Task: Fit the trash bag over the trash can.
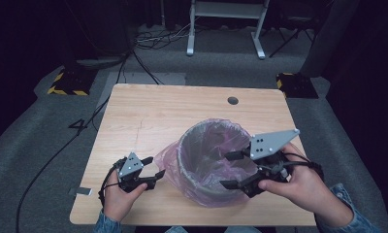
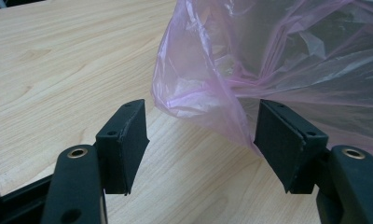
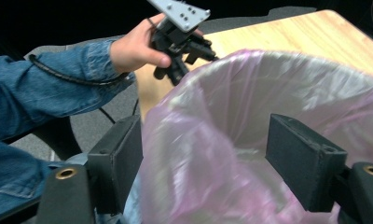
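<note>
A grey bin (image 1: 183, 145) lined with a thin pink bag (image 1: 166, 164) stands at the front middle of the wooden table (image 1: 148, 111). My left gripper (image 1: 154, 167) is open beside the bin's left side. In the left gripper view its jaws (image 2: 201, 140) gape just short of the bag's loose bulge (image 2: 268, 60). My right gripper (image 1: 225, 170) is open at the bin's right edge, pointing left. Its pads straddle the bag-covered rim (image 3: 250, 102) without pressing on it. Across the bin, the hand holding the left gripper (image 3: 194, 63) is in sight.
A round cable hole (image 1: 233, 100) sits near the table's far edge. On the floor behind are cables (image 1: 153, 41), a white frame's legs (image 1: 226, 29) and two yellow-and-black striped bases (image 1: 68, 85). Bare tabletop stretches behind and left of the bin.
</note>
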### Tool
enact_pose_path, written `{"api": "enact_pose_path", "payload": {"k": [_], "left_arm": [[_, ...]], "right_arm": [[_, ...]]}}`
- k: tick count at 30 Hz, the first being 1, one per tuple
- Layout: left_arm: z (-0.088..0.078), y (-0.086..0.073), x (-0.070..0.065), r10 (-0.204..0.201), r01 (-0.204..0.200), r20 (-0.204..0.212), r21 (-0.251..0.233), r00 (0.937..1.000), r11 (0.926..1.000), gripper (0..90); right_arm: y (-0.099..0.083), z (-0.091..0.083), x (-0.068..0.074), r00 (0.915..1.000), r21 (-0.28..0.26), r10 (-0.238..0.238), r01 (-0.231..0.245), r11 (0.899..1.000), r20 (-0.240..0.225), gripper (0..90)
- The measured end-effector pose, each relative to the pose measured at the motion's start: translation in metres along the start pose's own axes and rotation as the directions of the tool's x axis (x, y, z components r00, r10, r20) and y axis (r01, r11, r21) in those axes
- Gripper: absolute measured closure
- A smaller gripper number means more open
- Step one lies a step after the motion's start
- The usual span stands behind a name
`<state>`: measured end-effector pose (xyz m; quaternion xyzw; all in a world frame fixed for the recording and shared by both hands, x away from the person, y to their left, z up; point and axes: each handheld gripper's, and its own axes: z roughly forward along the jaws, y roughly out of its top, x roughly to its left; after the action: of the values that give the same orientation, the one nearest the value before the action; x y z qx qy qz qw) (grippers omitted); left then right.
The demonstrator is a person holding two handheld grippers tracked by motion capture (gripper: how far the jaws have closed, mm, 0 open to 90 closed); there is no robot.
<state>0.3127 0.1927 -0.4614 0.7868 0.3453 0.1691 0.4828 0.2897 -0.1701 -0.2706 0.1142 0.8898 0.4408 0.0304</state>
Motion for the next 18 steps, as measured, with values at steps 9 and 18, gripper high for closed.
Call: {"api": "enact_pose_path", "payload": {"k": [9,18], "left_arm": [[0.000,0.001,-0.002,-0.003,0.003,0.009,-0.005,1.0000,1.0000,34.3],[-0.001,-0.001,0.000,-0.010,0.010,0.005,-0.004,0.9999,0.9999,34.1]], "right_arm": [[-0.017,0.006,0.030,0.9992,0.035,-0.008,0.009,0.999,-0.038,30.5],[-0.029,0.037,0.024,0.9979,0.130,0.031,-0.024,0.991,-0.056,29.1]]}}
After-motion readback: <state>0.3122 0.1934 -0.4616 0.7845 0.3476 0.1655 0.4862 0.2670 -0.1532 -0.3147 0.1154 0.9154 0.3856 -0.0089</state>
